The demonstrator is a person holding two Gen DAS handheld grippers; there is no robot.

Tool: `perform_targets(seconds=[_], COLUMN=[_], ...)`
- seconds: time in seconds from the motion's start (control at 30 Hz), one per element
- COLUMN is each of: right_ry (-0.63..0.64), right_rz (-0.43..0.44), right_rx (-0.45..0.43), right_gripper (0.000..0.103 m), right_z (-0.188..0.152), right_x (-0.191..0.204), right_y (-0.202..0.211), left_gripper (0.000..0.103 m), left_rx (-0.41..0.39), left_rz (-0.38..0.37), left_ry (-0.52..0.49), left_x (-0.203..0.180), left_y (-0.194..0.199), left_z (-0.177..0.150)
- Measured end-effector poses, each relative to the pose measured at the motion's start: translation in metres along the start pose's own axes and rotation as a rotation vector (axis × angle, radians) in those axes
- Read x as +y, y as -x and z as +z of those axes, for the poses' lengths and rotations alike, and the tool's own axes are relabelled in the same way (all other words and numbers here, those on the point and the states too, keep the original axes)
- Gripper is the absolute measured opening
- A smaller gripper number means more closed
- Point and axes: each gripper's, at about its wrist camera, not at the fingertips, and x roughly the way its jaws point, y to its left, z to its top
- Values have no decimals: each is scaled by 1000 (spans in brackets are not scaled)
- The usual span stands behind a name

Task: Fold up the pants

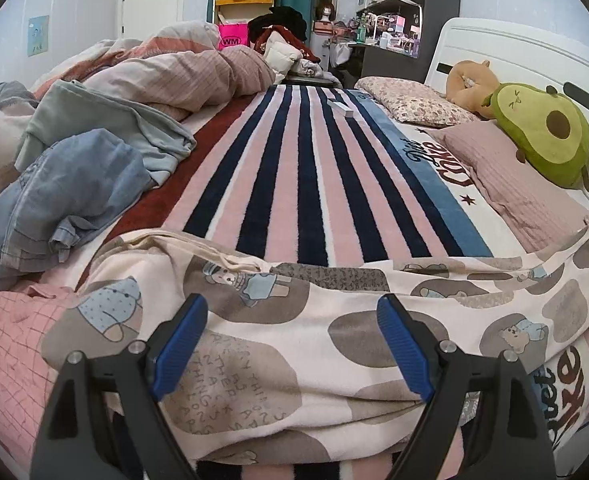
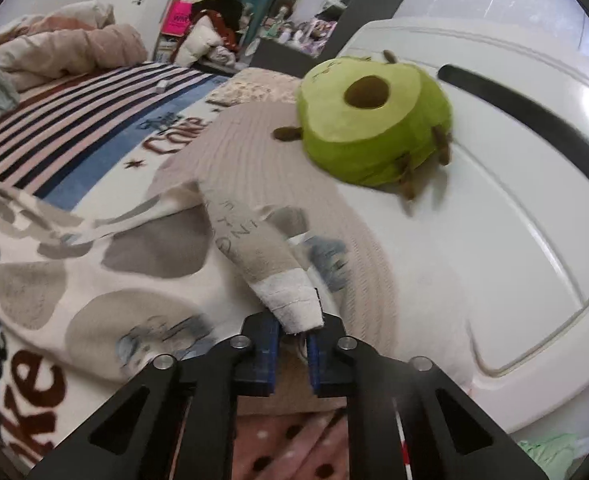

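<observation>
Lying across the striped blanket [image 1: 318, 168] on the bed, bear-print pants [image 1: 294, 344] spread sideways. Right gripper [image 2: 293, 340] pinches a hem corner over the pink pillow [image 2: 254, 148]; left gripper [image 1: 292, 340] spread wide, hovering above the fabric. Avocado plush [image 2: 374, 120] near headboard [image 2: 514, 200].

A bed [image 1: 506, 52] covered by a striped blanket [image 1: 294, 168] was observed, on which printed pants [image 1: 334, 320], a crumpled duvet [image 1: 174, 72], denim clothing [image 1: 66, 196], pillows [image 1: 410, 104] and an avocado plush [image 1: 542, 132] were lying.
</observation>
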Motion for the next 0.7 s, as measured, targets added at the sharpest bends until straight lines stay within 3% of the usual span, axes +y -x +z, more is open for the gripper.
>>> perform_targets(seconds=[0.13, 0.27, 0.3, 0.37, 0.4, 0.43, 0.57, 0.7], right_ry=[-37, -79, -96, -146, -185, -222, -285, -332], right_rz=[-18, -9, -9, 21, 45, 75, 138, 174], right_rx=[-46, -4, 18, 60, 77, 94, 124, 89], right_gripper=[3, 3, 10, 37, 63, 71, 72, 81], right_z=[27, 45, 47, 44, 40, 34, 19, 18], right_x=[-19, -28, -30, -34, -36, -38, -36, -35], right_y=[1, -21, -30, -44, -49, -54, -48, -14], left_gripper=[84, 84, 84, 84, 84, 84, 84, 85], left_rx=[-8, -16, -15, -12, -14, -19, -30, -32], left_rz=[5, 21, 29, 54, 57, 57, 95, 126], left_ry=[4, 25, 32, 61, 75, 89, 140, 192], left_x=[4, 13, 17, 27, 31, 36, 61, 83], left_y=[-1, -8, -9, -10, -9, -6, 13, 36], left_z=[5, 10, 11, 11, 10, 9, 0, -10])
